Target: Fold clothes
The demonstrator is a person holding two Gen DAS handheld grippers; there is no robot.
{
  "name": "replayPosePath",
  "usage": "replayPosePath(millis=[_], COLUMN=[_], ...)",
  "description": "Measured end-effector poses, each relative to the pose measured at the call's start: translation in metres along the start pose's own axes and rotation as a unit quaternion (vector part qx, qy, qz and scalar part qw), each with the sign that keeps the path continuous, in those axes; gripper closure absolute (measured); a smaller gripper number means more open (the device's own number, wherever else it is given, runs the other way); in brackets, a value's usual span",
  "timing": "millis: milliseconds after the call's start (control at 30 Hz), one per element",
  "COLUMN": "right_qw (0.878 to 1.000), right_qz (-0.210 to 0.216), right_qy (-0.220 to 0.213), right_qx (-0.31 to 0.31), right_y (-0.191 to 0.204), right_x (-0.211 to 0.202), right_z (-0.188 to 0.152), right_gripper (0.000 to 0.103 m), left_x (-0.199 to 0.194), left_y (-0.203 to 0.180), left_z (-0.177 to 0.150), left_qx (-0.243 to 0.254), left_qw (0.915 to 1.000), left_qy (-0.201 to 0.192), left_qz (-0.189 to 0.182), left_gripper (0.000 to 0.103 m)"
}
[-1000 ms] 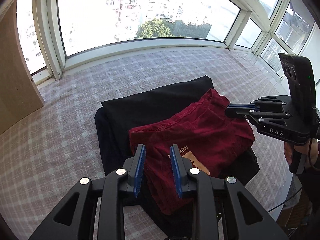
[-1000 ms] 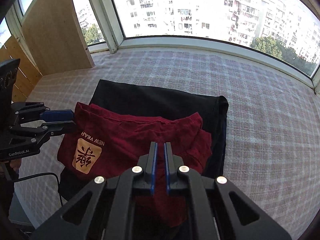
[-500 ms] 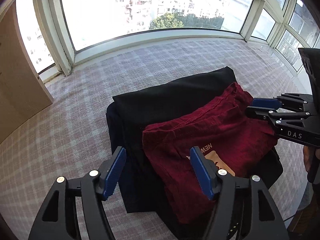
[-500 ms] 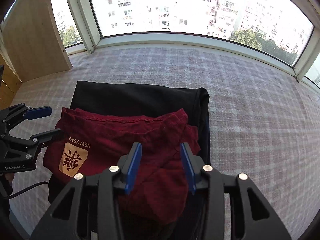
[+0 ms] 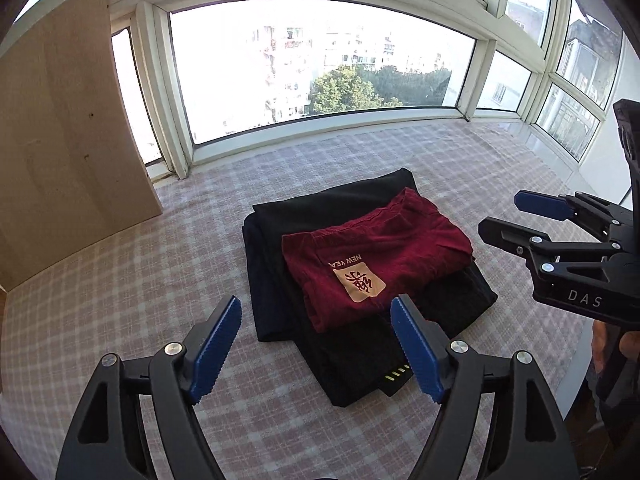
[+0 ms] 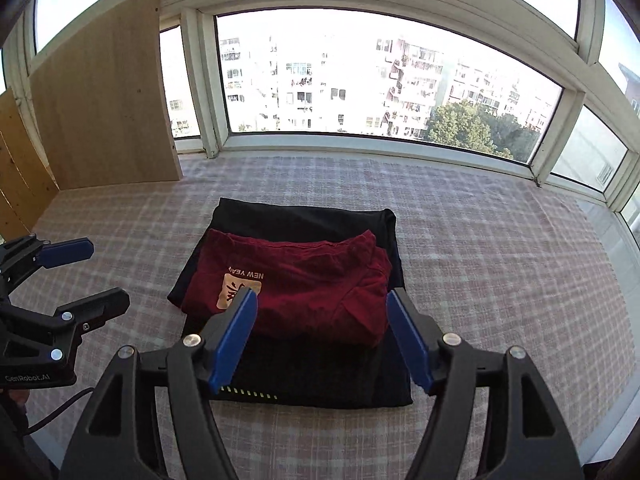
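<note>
One red shirt (image 5: 384, 248) atop one black garment (image 5: 348, 352)

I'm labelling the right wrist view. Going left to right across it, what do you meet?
Left hand-held gripper → wooden board → red shirt lying on the black garment → bare checked cloth.

Your surface is a pink-and-white plaid cloth-covered platform (image 5: 120, 300) filling the frame's lower half. Directly on it, centre frame, lies a folded black garment (image 5: 352, 360); a light wooden board (image 5: 60, 140) stands upper left.
</note>
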State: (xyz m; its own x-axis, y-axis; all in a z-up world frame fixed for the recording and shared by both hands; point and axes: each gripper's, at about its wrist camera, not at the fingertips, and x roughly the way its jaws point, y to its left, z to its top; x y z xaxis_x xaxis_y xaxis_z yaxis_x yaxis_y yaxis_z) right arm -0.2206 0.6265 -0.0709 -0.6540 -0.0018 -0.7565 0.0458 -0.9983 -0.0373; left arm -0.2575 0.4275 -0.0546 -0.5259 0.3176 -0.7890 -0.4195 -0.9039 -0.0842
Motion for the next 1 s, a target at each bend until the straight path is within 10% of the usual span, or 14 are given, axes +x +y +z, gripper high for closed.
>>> replayPosePath(millis=[467, 1000], right_qw=[0.995, 0.996], right_qz=[-0.054, -0.040], right_qy=[-0.065, -0.084], right_qx=[0.047, 0.004], right_y=[0.065, 0.188], right_x=[-0.120, -0.176], right_z=[-0.047, -0.079], right_gripper=[0.033, 0.032], left_x=[-0.112, -0.199], left_y=[-0.018, 0.063], left_z=[-0.054, -0.127], left_qx=[0.059, 0.006], left_qw=[0.9958, 0.9943], left_qy=[-0.068, -0.106], left_qz=[-0.017, 0.015], left_gripper=[0.027, 0.027])
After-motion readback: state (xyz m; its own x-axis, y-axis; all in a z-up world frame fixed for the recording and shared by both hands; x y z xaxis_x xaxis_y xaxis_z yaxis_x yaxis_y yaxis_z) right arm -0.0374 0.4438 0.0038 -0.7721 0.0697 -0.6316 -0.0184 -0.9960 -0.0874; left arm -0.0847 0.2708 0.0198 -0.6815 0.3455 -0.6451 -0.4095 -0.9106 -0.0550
